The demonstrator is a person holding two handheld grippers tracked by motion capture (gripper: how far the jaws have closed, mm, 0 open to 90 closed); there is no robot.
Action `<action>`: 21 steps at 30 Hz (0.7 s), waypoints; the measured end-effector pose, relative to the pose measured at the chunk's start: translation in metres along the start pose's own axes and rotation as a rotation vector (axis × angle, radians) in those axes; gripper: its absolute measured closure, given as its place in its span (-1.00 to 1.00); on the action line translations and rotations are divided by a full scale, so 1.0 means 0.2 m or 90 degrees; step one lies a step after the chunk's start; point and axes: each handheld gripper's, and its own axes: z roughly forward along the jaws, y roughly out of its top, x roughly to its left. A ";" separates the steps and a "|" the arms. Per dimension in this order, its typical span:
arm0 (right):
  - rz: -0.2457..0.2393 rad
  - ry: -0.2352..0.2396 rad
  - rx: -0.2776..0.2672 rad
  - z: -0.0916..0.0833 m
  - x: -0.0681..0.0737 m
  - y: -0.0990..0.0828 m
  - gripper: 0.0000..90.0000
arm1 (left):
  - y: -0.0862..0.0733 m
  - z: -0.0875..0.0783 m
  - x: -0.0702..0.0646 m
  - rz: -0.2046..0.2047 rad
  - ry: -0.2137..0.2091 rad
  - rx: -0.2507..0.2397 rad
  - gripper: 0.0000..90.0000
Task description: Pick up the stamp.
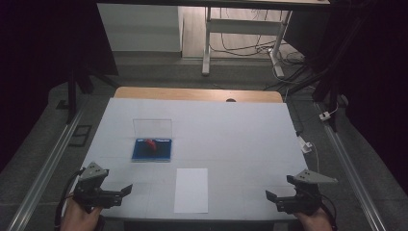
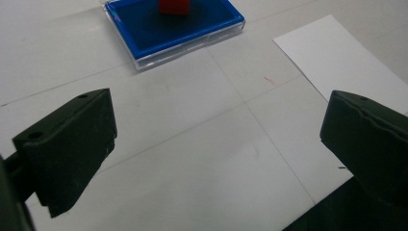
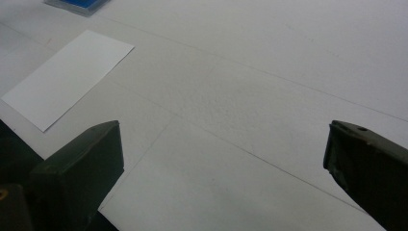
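Counting it up: one blue case [image 1: 152, 149] with its clear lid [image 1: 152, 127] standing up, one small red thing [image 1: 151, 145] sitting in it, one white sheet of paper [image 1: 191, 189], two tools. The paper's long axis runs from the near edge of the worktop [image 1: 240, 134] away toward the far edge, and it lies just right of the case and nearer the person. Left tool [image 1: 126, 190] is near the case, wide open, holding nothing; right tool [image 1: 270, 195] is well apart from it, also wide open and empty
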 end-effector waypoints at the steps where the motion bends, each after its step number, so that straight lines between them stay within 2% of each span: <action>1: -0.001 0.000 0.000 0.00 0.00 0.00 -0.99 | 0.01 0.00 0.00 -0.001 -0.001 -0.001 -1.00; 6: -0.003 0.002 0.003 0.00 0.00 0.00 -0.99 | 0.03 0.03 0.00 0.014 -0.003 -0.012 -1.00; 7: -0.004 0.002 0.004 0.00 0.00 0.00 -0.99 | 0.04 0.05 0.00 0.017 -0.014 -0.012 -1.00; 14: -0.003 0.003 0.003 0.00 0.00 0.00 -0.99 | 0.08 0.10 0.01 0.024 -0.031 -0.023 -1.00; 21: -0.004 0.003 0.005 0.00 0.00 0.00 -0.99 | 0.12 0.15 0.01 0.036 -0.033 -0.015 -1.00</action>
